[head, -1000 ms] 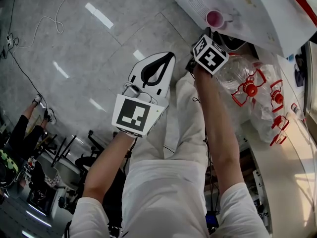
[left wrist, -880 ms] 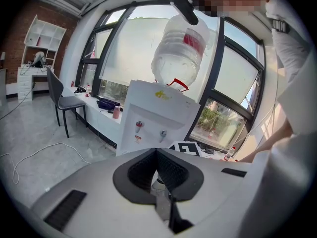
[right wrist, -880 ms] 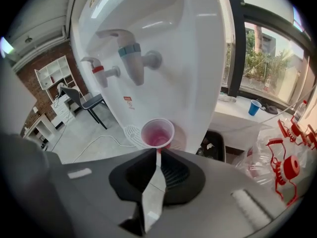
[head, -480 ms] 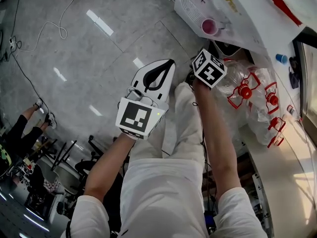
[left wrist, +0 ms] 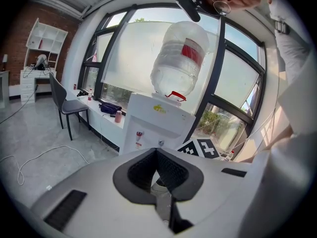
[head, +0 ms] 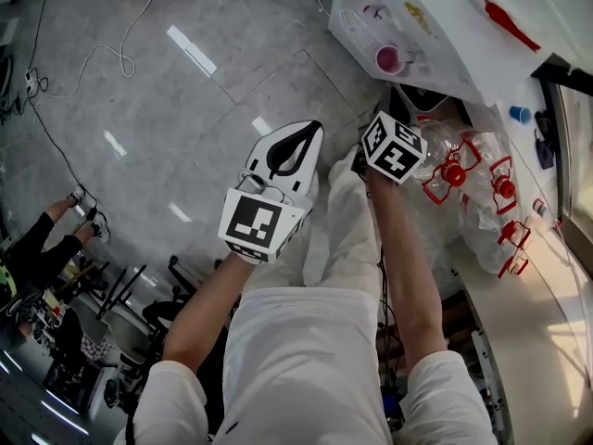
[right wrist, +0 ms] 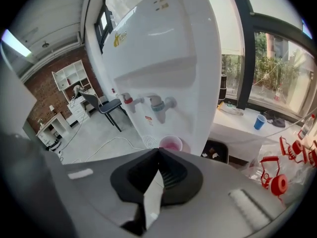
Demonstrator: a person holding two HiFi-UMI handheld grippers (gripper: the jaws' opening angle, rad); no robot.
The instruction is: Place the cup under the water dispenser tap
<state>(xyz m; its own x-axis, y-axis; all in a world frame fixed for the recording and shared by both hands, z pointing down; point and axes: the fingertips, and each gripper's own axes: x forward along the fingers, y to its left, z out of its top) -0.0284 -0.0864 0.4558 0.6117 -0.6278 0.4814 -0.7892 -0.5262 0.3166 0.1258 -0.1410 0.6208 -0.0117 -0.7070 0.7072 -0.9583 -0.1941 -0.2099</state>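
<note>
A pink cup (head: pixel 389 59) (right wrist: pixel 171 144) stands on the drip tray of the white water dispenser (head: pixel 435 21) (right wrist: pixel 168 48), below its grey-blue tap (right wrist: pixel 157 103) and next to the red tap (right wrist: pixel 128 99). My right gripper (right wrist: pixel 158 150) is shut and empty, and it hangs short of the cup and above it. In the head view only its marker cube (head: pixel 394 146) shows. My left gripper (head: pixel 313 128) (left wrist: pixel 156 150) is also shut with nothing in it. It sits left of the right one and faces the dispenser (left wrist: pixel 158 115) and its big bottle (left wrist: pixel 181 58).
Empty water bottles with red handles (head: pixel 463 170) (right wrist: pixel 272 177) lie right of the dispenser. A blue cup (head: pixel 521 114) (right wrist: pixel 259 121) stands on the counter by the window. A black bin (right wrist: pixel 215 152) sits beside the dispenser, a chair (right wrist: pixel 104 105) further back, and cables (head: pixel 102 54) on the floor.
My right gripper has drawn back from the dispenser toward the person, and the gap to the pink cup has grown. The cup stays on the tray. My left gripper has shifted only slightly.
</note>
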